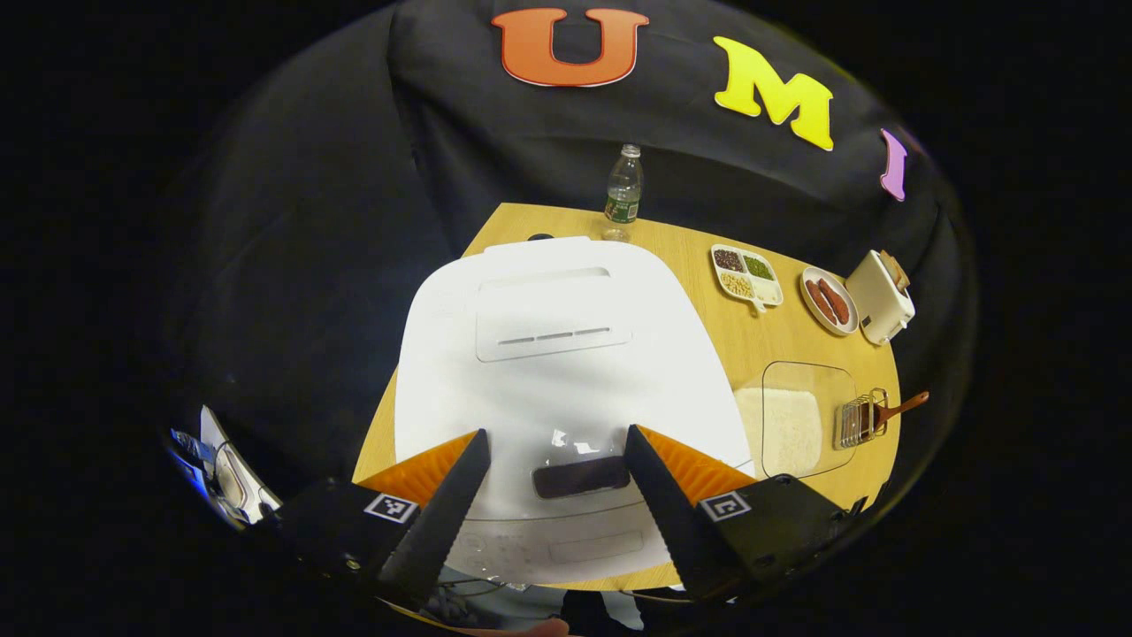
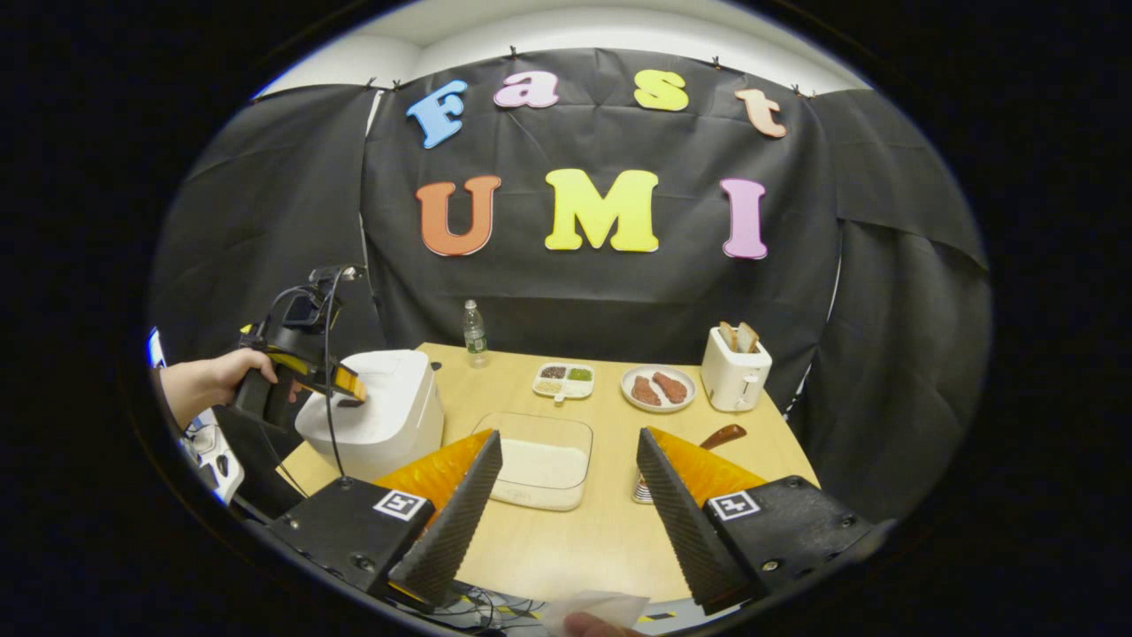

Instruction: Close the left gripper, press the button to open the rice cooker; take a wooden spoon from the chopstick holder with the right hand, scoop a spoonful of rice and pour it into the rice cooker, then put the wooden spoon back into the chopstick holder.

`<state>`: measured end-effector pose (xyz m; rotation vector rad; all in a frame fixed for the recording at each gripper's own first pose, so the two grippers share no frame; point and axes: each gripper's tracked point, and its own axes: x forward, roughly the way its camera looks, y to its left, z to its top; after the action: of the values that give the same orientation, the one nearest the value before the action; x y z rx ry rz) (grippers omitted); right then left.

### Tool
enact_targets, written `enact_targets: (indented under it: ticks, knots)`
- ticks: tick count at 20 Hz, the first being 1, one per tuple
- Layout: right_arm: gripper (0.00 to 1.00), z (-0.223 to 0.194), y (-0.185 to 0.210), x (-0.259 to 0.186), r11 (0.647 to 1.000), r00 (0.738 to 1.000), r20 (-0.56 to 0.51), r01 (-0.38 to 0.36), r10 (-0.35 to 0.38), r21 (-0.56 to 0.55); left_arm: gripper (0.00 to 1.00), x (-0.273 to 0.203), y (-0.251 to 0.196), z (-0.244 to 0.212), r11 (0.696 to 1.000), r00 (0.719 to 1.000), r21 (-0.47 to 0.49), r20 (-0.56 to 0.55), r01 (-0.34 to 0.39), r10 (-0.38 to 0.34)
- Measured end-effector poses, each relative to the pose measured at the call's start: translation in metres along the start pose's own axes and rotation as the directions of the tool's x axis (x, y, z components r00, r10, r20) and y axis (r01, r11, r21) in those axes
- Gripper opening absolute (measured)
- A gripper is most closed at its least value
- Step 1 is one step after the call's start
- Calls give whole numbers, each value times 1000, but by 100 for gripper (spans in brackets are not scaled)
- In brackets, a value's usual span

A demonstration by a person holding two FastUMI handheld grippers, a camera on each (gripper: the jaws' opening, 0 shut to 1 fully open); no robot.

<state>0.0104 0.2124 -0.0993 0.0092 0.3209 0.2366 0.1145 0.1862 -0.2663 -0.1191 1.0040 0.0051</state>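
Note:
The white rice cooker (image 1: 548, 354) stands with its lid down, seen from above in the left gripper view. My left gripper (image 1: 555, 433) hovers open over its front, the fingers on either side of the dark panel (image 1: 579, 476). In the right gripper view a hand holds that left gripper (image 2: 340, 389) above the cooker (image 2: 380, 416). My right gripper (image 2: 569, 435) is open and holds nothing, in front of the glass dish of rice (image 2: 539, 464). The wooden spoon (image 2: 723, 435) sticks out of the wire chopstick holder (image 2: 643, 488), which is partly hidden behind my right finger.
At the back of the wooden table (image 2: 575, 540) stand a water bottle (image 2: 475, 332), a divided dish of grains (image 2: 563, 379), a plate of meat (image 2: 658, 387) and a white toaster (image 2: 734, 367) with bread. Black cloth walls close in the table.

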Motion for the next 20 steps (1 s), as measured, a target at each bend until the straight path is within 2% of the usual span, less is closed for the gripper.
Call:
enact_targets:
  ticks: [2,4,7,9,10,13,17,20]
  knots:
    - [100,2,0,0,1000,1000,3,2,-2,3,99,0,1,2,1000,1000,-11,-12,3,-3]
    - [100,6,-4,-1,1000,1000,17,13,-13,2,97,0,2,13,1000,999,-17,39,-15,15]
    - [100,9,-14,-3,999,998,45,50,-50,-10,96,-6,6,34,998,979,20,194,-66,61]
    - [100,10,-18,-3,998,996,59,64,-64,0,95,-24,3,55,998,944,20,324,-65,55]
    - [100,14,-22,-3,997,994,71,80,-81,7,95,-39,1,72,998,913,17,406,-61,49]
    - [100,28,-38,-5,991,985,113,129,-132,31,96,-106,-6,113,998,772,5,634,-67,49]
    - [100,51,-59,-9,983,973,142,179,-183,44,96,-189,-36,127,998,614,43,789,-50,-3]
    - [100,73,-69,-17,975,957,187,212,-220,63,96,-240,-61,113,998,547,68,836,-13,-49]
